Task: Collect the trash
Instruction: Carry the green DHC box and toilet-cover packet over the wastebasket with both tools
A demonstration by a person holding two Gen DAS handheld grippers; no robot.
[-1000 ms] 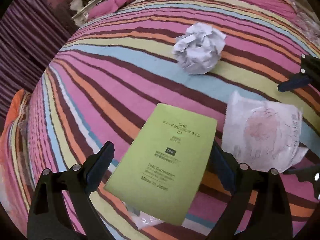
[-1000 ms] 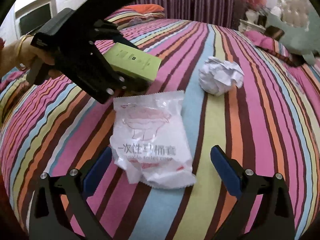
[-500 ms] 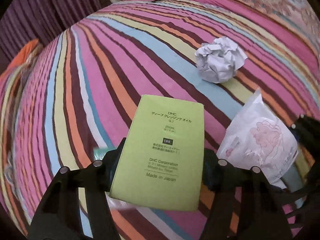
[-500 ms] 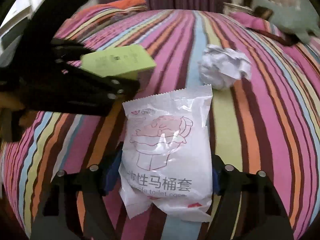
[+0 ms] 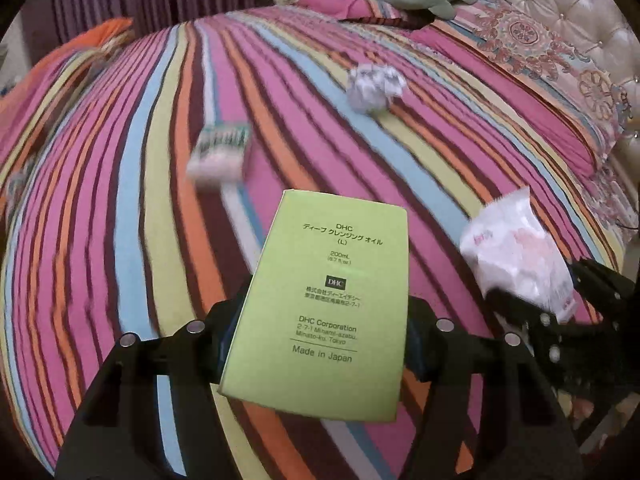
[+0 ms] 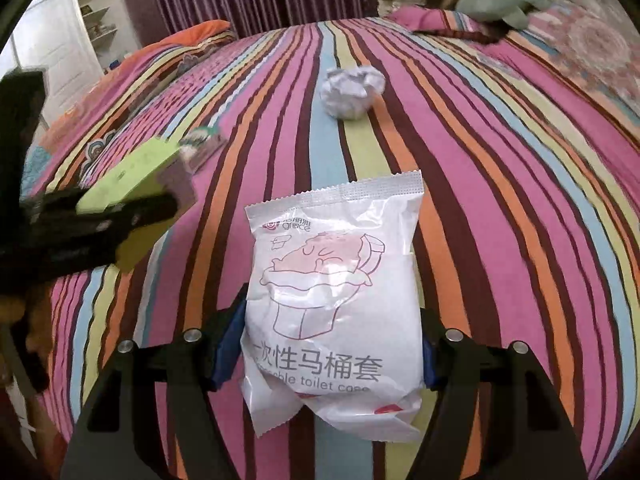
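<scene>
Left tongs (image 5: pixel 320 344) pinching flat green cardboard box (image 5: pixel 324 308), right tongs (image 6: pixel 324 348) pinching white plastic packet (image 6: pixel 332 300); slippery film, could slide out toward six o'clock.

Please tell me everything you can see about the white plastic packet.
The white plastic packet is a crinkled, glossy film pouch with a serrated top seal, a pink toilet cartoon, and grey print. The right tongs pinch its lower half from both sides, holding it upright above the striped bedspread. Nothing else touches it.

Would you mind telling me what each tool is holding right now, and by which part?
The left tool grips the green box by its long side edges; the right tool grips the white packet by its lower sides.
</scene>
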